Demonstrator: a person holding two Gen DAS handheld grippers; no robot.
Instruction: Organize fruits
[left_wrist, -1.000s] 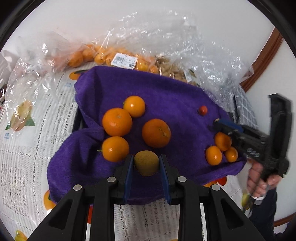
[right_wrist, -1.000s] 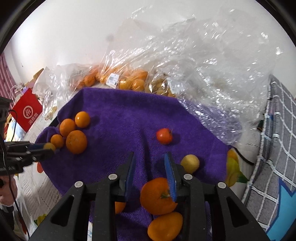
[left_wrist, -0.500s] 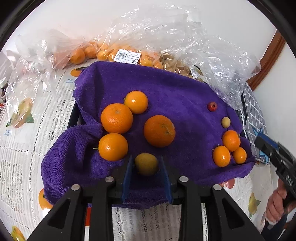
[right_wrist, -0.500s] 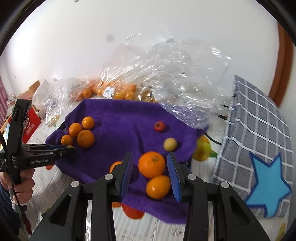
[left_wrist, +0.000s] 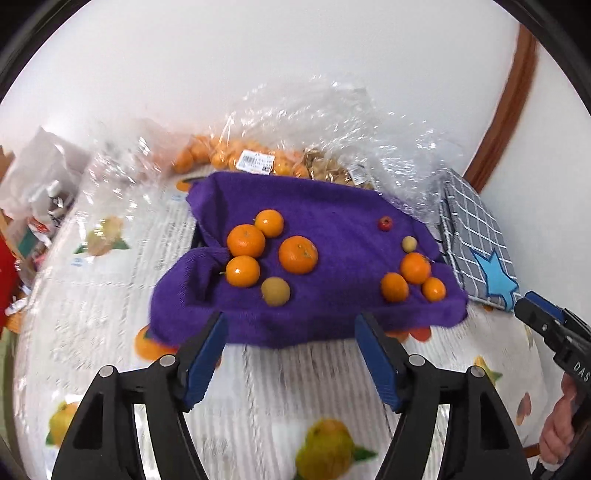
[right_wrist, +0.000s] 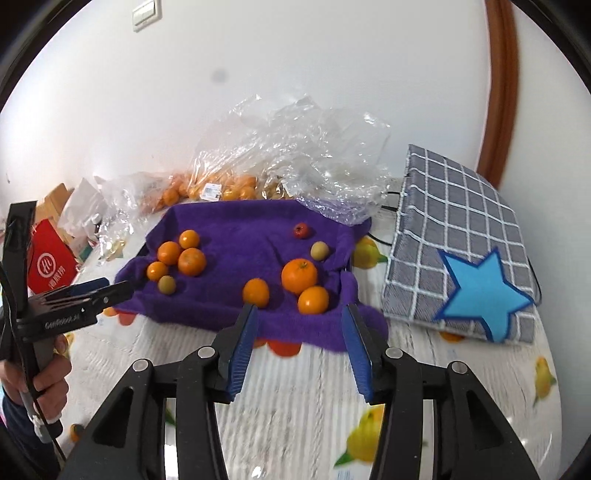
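A purple towel (left_wrist: 332, 221) (right_wrist: 240, 236) lies on the table with fruit in two clusters. On its left are several oranges (left_wrist: 245, 240) (right_wrist: 191, 261) and a brown-yellow fruit (left_wrist: 275, 291) (right_wrist: 166, 284). On its right are three oranges (left_wrist: 415, 267) (right_wrist: 299, 275), a small yellow fruit (left_wrist: 409, 243) (right_wrist: 319, 251) and a small red fruit (left_wrist: 385, 222) (right_wrist: 301, 230). My left gripper (left_wrist: 291, 325) is open and empty, just before the towel's near edge. My right gripper (right_wrist: 300, 319) is open and empty, also at the near edge.
Clear plastic bags (left_wrist: 314, 122) (right_wrist: 295, 140) with more oranges sit behind the towel against the wall. A grey checked bag with a blue star (right_wrist: 461, 243) (left_wrist: 476, 240) lies at the right. A red bag (right_wrist: 48, 266) and clutter stand at the left. The tablecloth (left_wrist: 295, 406) has a fruit print.
My left gripper let go of the brown-yellow fruit, opened wide and drew back. My right gripper also drew back from the towel and opened wider.
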